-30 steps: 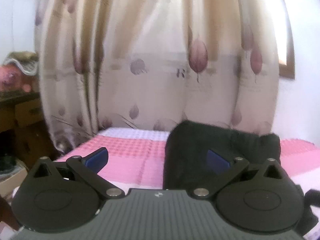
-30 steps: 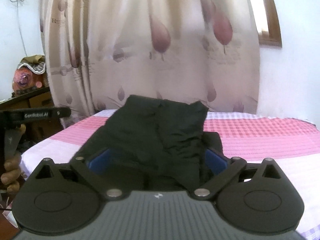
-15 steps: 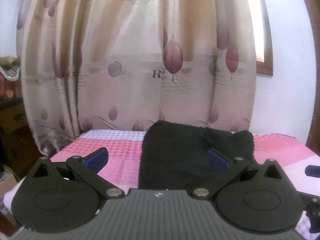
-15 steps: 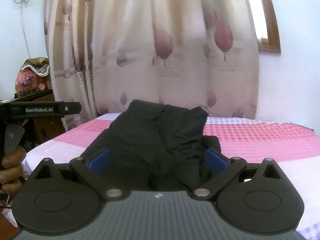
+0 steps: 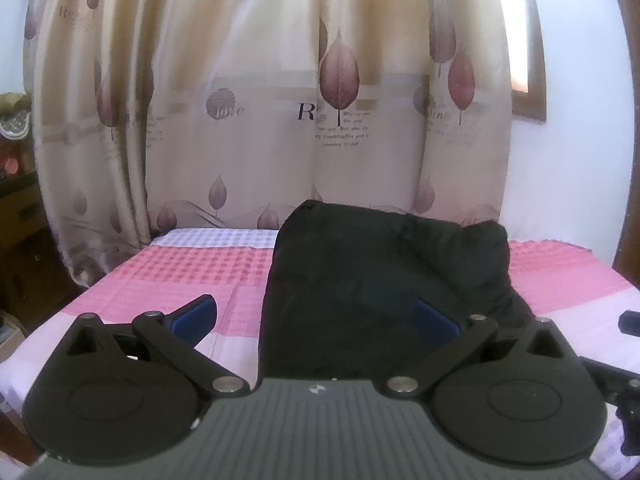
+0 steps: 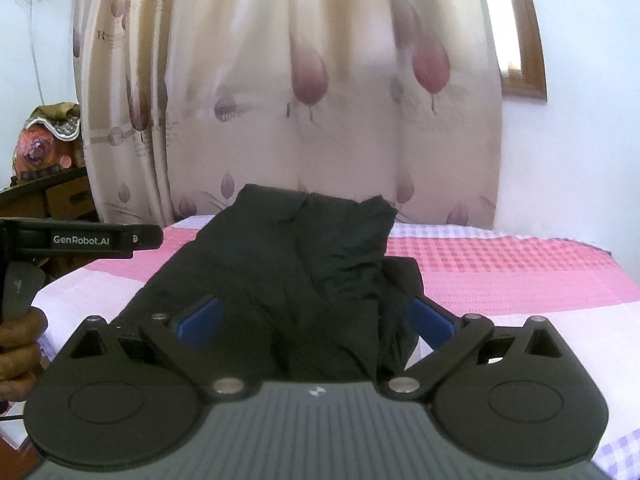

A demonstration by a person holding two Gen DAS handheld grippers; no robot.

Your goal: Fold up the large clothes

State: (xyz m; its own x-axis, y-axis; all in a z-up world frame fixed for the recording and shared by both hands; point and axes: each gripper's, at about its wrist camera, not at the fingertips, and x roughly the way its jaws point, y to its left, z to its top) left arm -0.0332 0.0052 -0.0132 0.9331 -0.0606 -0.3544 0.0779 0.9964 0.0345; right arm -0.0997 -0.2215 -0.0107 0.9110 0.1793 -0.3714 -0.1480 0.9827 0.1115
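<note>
A black garment lies folded in a rumpled pile on the pink and white checked bed. It also shows in the right wrist view. My left gripper is open and empty, held above the bed's near edge, its right finger in front of the garment. My right gripper is open and empty, centred on the garment's near end. The left gripper's body shows at the left of the right wrist view, apart from the cloth.
A beige curtain with leaf prints hangs right behind the bed. A dark wooden cabinet with a covered object on top stands at the left. A white wall is at the right.
The left wrist view has swung right, so the garment now sits closer to centre. The right gripper has barely moved. Both grippers stay open.
</note>
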